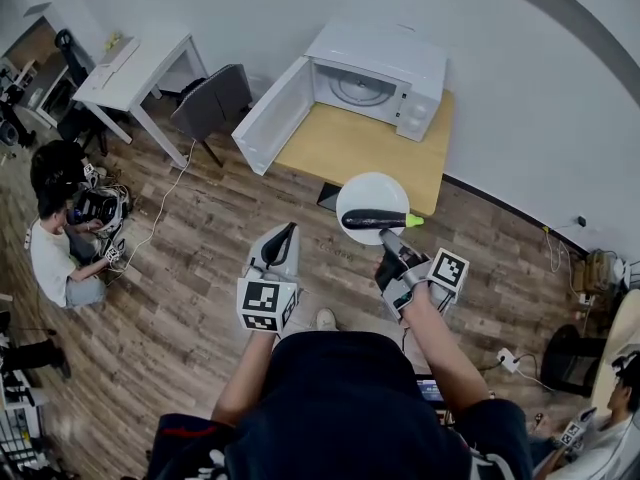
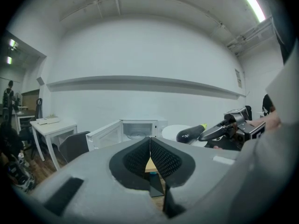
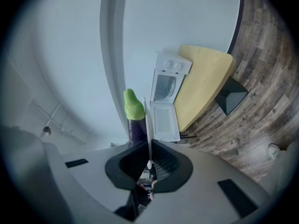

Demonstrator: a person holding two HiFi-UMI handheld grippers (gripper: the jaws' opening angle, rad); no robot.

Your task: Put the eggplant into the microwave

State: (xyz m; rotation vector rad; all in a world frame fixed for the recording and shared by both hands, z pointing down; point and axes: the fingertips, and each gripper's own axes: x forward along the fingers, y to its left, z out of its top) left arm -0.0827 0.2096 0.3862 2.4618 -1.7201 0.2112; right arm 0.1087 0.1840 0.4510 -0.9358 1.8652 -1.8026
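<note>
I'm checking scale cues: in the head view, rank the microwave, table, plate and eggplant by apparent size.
1. The microwave and table look about alike. The microwave hides part of the table, so I won't rank them.
2. The plate, though it is held nearer the camera.
3. The eggplant, lying across the plate.

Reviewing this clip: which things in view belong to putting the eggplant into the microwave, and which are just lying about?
Job in hand:
eggplant, lying on the white plate
right hand-held gripper, shut on that plate's rim
microwave, door open, on the wooden table

Just about:
white desk
grey chair
person sitting on the floor
left hand-held gripper, shut and empty
</note>
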